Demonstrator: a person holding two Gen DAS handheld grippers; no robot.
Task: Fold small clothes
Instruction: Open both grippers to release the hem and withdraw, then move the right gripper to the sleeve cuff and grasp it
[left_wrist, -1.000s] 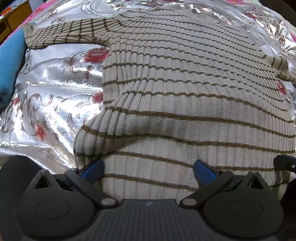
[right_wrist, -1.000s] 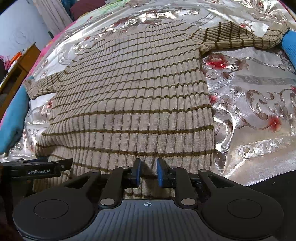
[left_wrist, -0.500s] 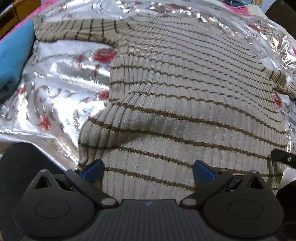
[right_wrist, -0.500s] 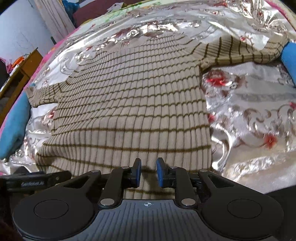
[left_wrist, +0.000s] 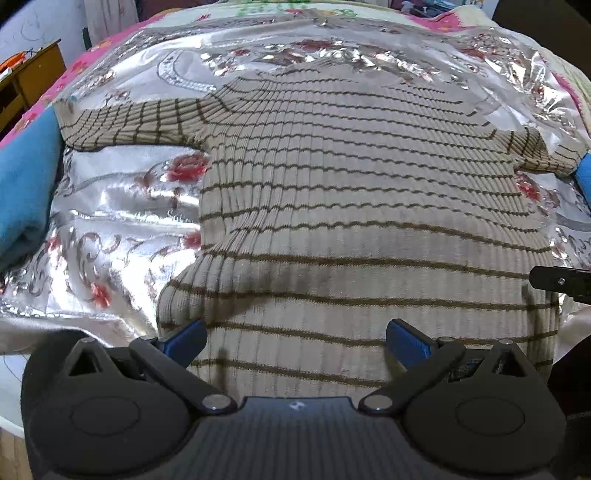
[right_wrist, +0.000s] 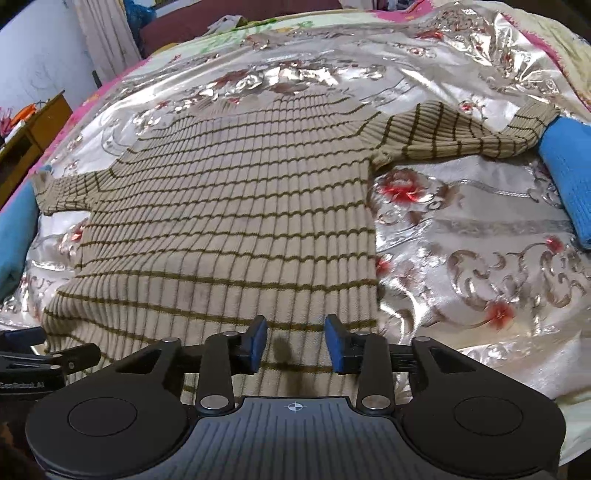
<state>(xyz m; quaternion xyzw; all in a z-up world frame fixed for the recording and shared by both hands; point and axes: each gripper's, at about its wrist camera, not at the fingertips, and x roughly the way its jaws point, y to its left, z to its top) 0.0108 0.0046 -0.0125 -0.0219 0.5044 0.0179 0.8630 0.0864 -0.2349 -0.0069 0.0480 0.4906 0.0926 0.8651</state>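
I see the beige ribbed sweater with brown stripes (right_wrist: 229, 221) spread flat on the bed's silver floral cover (right_wrist: 461, 229) — left gripper (left_wrist: 295, 341) jaws wide over the near hem; right gripper (right_wrist: 294, 343) jaws opening, pads clear of the knit.

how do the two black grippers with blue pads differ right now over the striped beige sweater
The left gripper stands wide open; the right gripper has a narrower gap and is opening. Both hover over the hem of the striped beige ribbed sweater, gripping nothing.
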